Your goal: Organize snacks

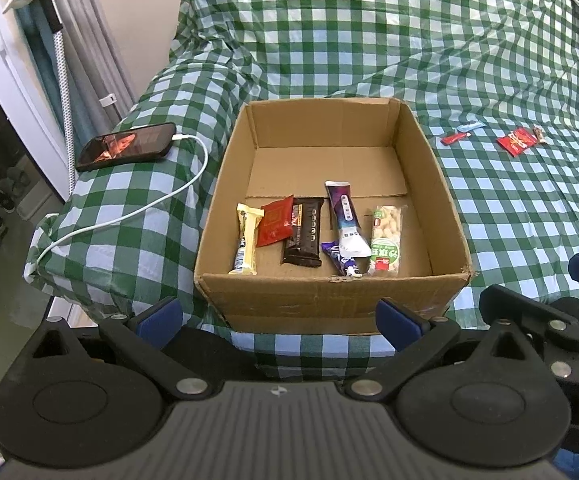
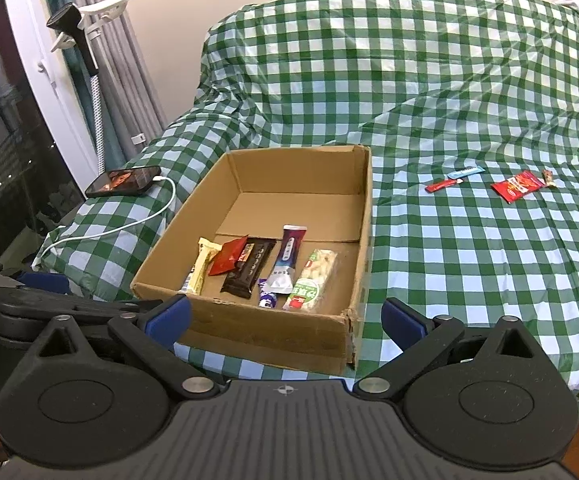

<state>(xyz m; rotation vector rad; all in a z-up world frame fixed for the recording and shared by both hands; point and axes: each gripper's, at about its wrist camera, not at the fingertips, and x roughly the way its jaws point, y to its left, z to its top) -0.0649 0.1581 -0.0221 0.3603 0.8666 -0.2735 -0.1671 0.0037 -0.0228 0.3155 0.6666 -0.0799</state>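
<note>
Right now we hold both tongs low at the near side of the cardboard box (image 1: pixel 329 304), and both are wide apart with nothing in them. Our left gripper (image 1: pixel 279 316) sits just in front of the box's near wall. Our right gripper (image 2: pixel 285 318) sits by the box's near right corner. The box lies on a bed with a green and white checked cloth (image 1: pixel 369 40). Inside the box, six snacks lie in a row near the front wall. From left to right we see a cream bar (image 1: pixel 245 240), a red packet (image 1: pixel 275 225), a dark chocolate bar (image 1: pixel 304 232), a small purple wrapper (image 1: pixel 339 260), a long purple and white pouch (image 1: pixel 347 220) and a clear bag of pale puffs (image 1: pixel 386 240). The bars, pouch and bag lie long ways from front to back, pointing away from us. The red packet rests partly on the chocolate bar, and the pouch rests on the small purple wrapper. Out on the cloth, well to the right of the box, four more snacks wait: a thin red stick (image 2: pixel 441 186), a thin blue stick (image 2: pixel 465 172), a flat red packet (image 2: pixel 519 186) and a tiny brown candy (image 2: pixel 548 178). The two sticks lie mostly sideways. A phone (image 1: pixel 127 146) with a white cable (image 1: pixel 161 204) lies left of the box.
</note>
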